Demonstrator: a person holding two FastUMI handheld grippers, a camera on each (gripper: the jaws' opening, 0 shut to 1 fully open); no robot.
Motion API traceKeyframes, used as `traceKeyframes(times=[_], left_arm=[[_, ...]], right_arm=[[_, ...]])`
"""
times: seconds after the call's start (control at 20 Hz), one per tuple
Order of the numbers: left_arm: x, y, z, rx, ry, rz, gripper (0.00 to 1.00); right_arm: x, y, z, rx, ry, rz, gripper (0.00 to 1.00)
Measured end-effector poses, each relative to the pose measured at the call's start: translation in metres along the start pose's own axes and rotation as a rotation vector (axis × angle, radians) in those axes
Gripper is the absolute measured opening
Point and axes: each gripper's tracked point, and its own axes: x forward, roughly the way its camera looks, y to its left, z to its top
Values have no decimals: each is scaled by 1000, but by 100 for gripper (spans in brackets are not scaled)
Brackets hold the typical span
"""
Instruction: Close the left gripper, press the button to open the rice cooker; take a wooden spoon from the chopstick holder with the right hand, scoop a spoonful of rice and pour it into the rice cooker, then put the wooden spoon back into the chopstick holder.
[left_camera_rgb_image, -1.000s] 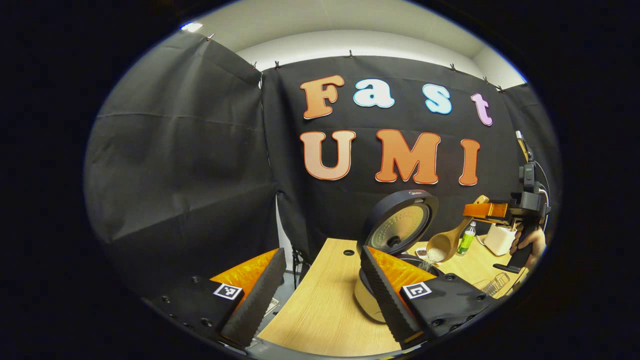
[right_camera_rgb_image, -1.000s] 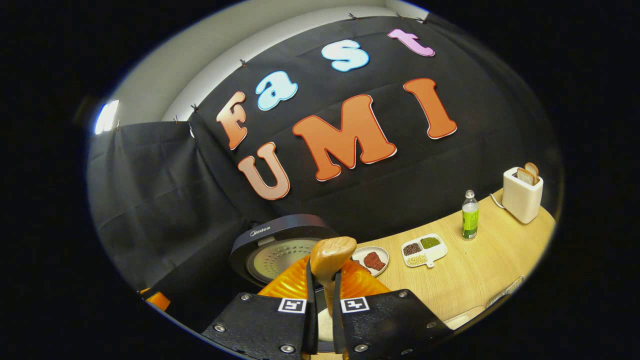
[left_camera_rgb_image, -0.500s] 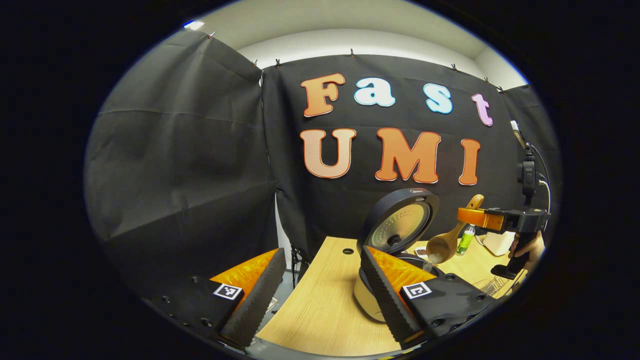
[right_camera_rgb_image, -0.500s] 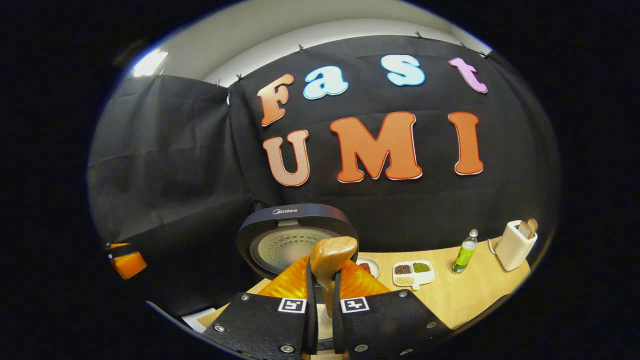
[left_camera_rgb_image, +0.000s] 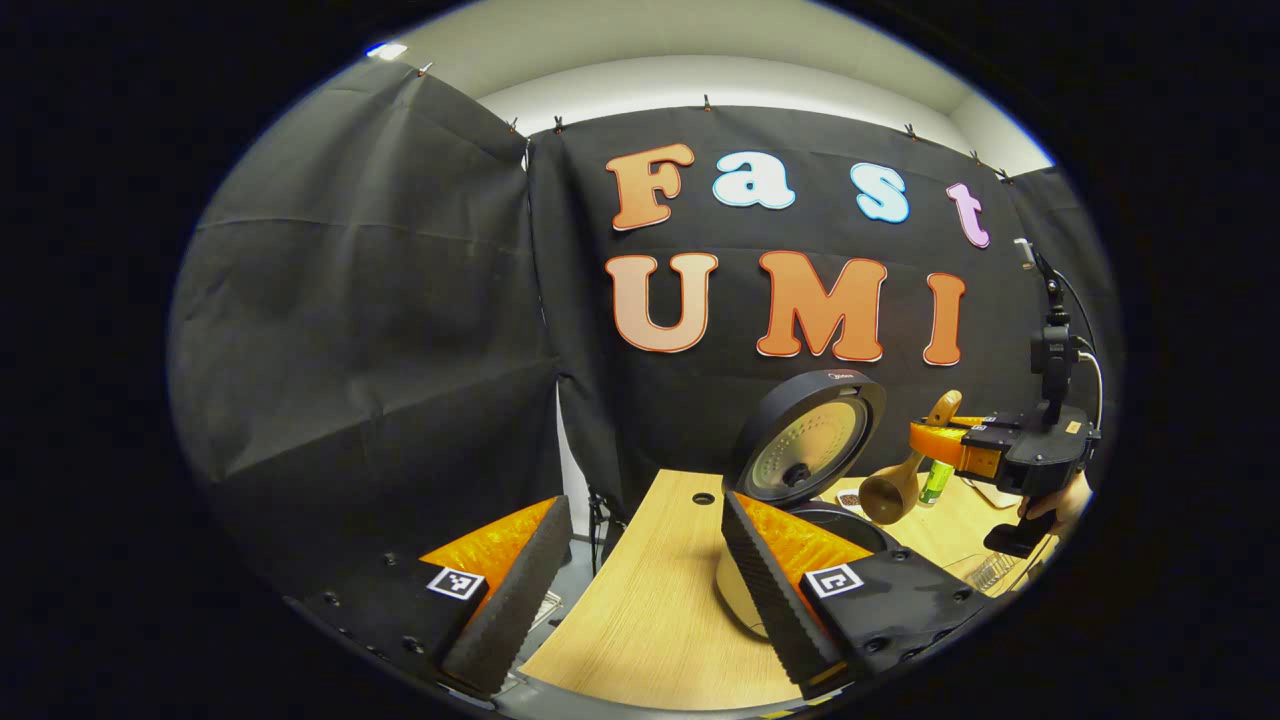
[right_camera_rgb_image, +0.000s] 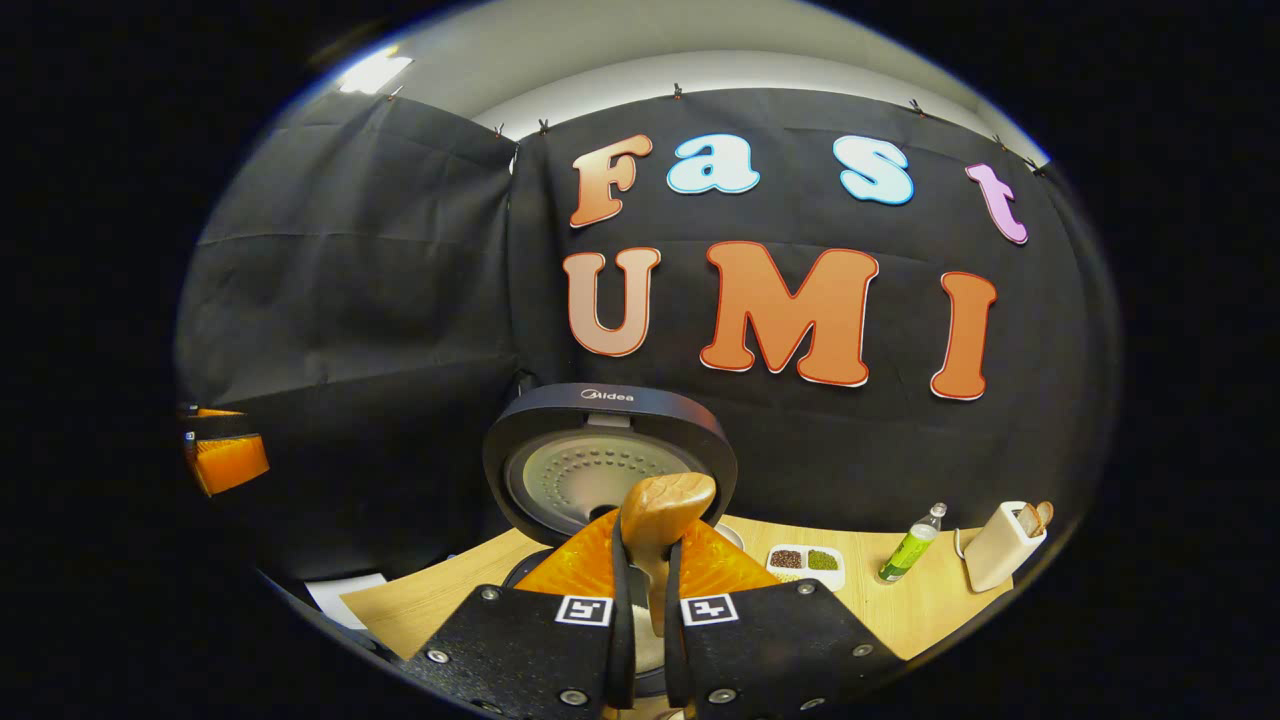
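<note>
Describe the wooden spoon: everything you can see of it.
The wooden spoon is light brown wood, smooth and glossy, with a rounded deep bowl and a handle that widens to a knobbed end. The right gripper is shut on its handle, and the knobbed end pokes up past the fingers. Seen from the left gripper view, the spoon slopes bowl-down, bowl above the open rice cooker, beside its raised lid. No rice is visible on the bowl's outside. It appears to touch nothing but the fingers.

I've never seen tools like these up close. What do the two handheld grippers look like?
Each has a black body with screws and a square black-and-white marker tag on each finger mount. The left gripper has ridged pads. The right gripper has a pistol-style handle, an upright post and a cable.
</note>
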Motion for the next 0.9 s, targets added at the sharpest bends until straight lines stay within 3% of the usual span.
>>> traceKeyframes(times=[0.3,0.55,0.9], left_arm=[[-2,2,5,-34,-7,8,100],[0,-1,6,-43,-10,10,98],[0,-26,6,-27,-14,-22,97]], right_arm=[[-10,-11,7,167,13,-10,11],[-48,-67,9,276,-5,-60,11],[-111,-150,1,317,-25,-202,11]])
